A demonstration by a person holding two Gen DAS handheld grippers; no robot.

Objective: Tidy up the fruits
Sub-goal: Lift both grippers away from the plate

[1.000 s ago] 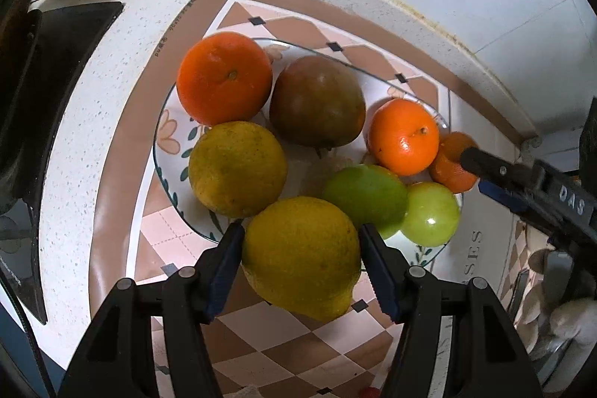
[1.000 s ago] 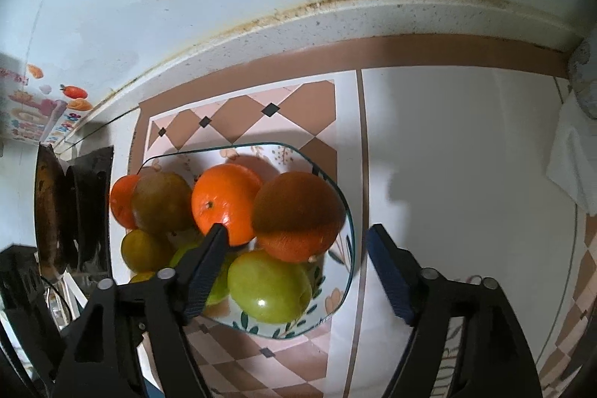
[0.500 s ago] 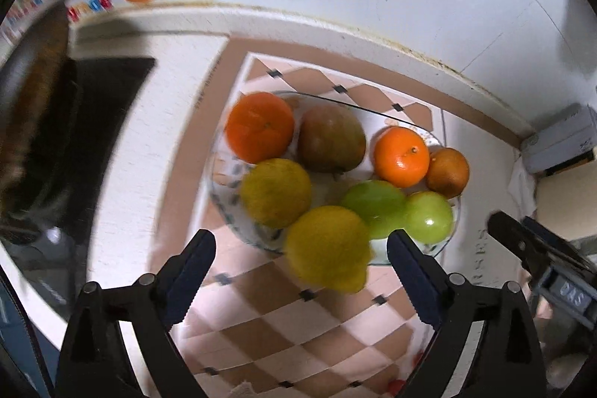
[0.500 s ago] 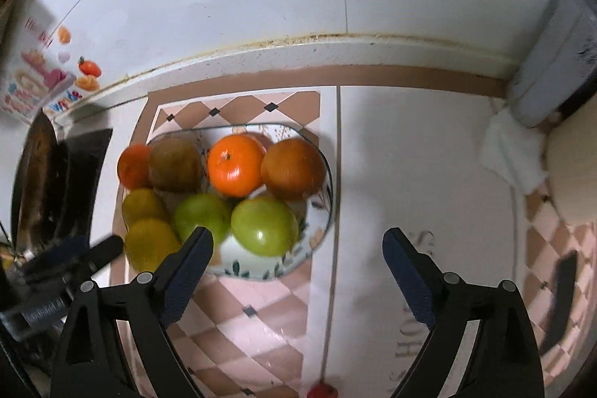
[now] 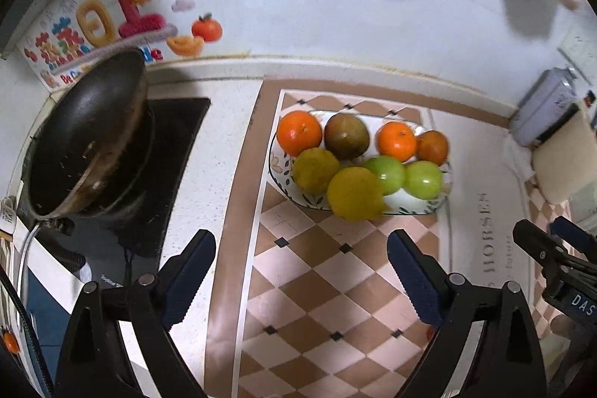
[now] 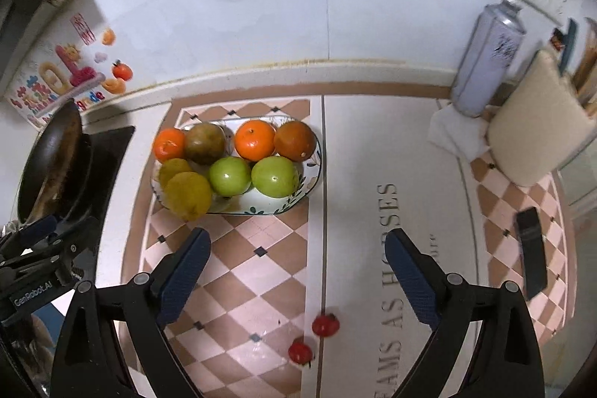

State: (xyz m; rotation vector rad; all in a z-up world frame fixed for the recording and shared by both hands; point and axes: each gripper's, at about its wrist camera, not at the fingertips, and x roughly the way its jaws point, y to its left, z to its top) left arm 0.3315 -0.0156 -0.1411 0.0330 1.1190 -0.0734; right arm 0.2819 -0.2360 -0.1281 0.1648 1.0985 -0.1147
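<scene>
A patterned oval plate [image 5: 418, 207] [image 6: 309, 185] on the counter holds several fruits: oranges [image 5: 299, 132] [image 6: 254, 140], a brownish fruit [image 5: 346, 136], two green apples [image 5: 423, 179] [image 6: 275, 176] and yellow citrus. The large yellow fruit [image 5: 355, 194] [image 6: 188, 195] rests at the plate's near left rim. My left gripper [image 5: 301, 265] is open and empty, well short of the plate. My right gripper [image 6: 297, 263] is open and empty too. Two small red fruits [image 6: 325, 325] [image 6: 300, 351] lie on the counter between the right gripper's fingers.
A black frying pan [image 5: 89, 133] sits on a dark hob at the left. A grey canister [image 6: 487, 56], white cloth and a cream pad [image 6: 537, 122] stand at the back right. A black phone [image 6: 531, 252] lies at the right. The tiled wall runs behind.
My left gripper has let go of the large yellow fruit at the plate's rim and opened. Both grippers have pulled back and up from the plate.
</scene>
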